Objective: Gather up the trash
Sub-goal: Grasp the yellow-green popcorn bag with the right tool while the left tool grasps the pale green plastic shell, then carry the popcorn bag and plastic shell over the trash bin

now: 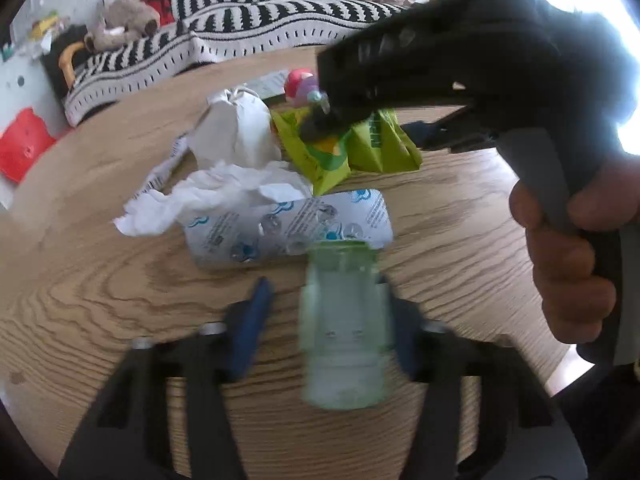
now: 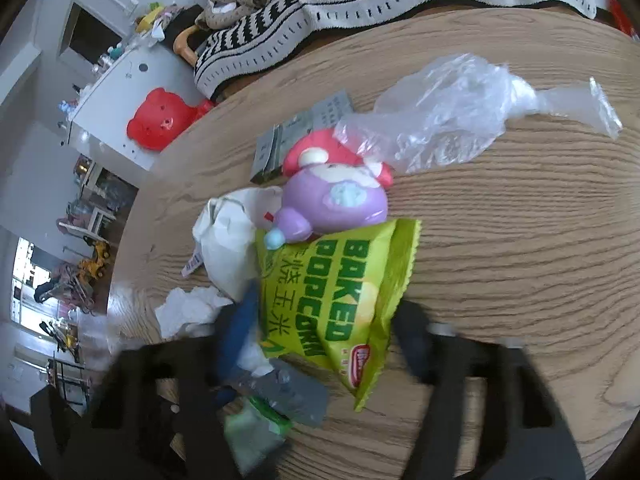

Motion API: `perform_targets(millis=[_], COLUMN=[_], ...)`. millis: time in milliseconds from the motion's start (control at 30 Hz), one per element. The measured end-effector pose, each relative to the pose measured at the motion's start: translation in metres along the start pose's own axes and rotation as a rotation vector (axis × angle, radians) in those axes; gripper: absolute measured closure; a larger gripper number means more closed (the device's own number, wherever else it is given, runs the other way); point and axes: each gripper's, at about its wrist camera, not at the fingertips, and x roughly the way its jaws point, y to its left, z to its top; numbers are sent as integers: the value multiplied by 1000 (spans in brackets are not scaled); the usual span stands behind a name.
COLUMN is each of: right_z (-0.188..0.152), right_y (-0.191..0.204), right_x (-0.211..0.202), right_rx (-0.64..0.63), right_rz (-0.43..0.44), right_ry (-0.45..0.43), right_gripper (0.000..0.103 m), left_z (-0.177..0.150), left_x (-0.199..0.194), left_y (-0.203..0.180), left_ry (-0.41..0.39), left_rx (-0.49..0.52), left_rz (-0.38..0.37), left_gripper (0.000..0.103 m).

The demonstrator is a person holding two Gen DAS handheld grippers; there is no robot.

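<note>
A small pale green plastic bottle (image 1: 344, 332) stands between the fingers of my left gripper (image 1: 328, 328). It rests against the right finger (image 1: 404, 336), and a gap shows on the left side, so the jaws are open. Behind it lie a printed foil packet (image 1: 288, 228), crumpled white tissue (image 1: 208, 196) and a white paper bag (image 1: 236, 128). My right gripper (image 2: 326, 332) straddles a green popcorn bag (image 2: 340, 300), open, one finger at each edge. Seen from the left wrist, its tip (image 1: 320, 120) sits down on that bag (image 1: 376, 148).
A pink and purple toy (image 2: 340, 196) lies on the bag's far end, with a clear plastic bag (image 2: 460, 112) and a grey leaflet (image 2: 304, 136) beyond. All rests on a round wooden table (image 2: 520, 260). A striped blanket (image 1: 256, 28) lies past its edge.
</note>
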Motion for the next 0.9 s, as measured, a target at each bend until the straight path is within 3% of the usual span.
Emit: perform_targets(millis=[100,500,667,900], right_z=[-2,-9,-20,-49], right_y=[5,0,-26,-84], right_x=[-6,-70,-102,-163], right_rx=[-27,-59,-45,4], right_rz=[-25,-42,-104,-218], right_ry=[-18,-148,-186,-257], right_gripper=[55,56,56,55], left_z=[1,22,38,61], left_x=[-2,-30,-34,-35], left_y=[2,0,-15,-71], left_ry=[11,-34,-52,-63], left_rx=[-10,-36,-23,23], left_rz=[-22,-42,-45,-106], left_gripper=[71,71,71,71])
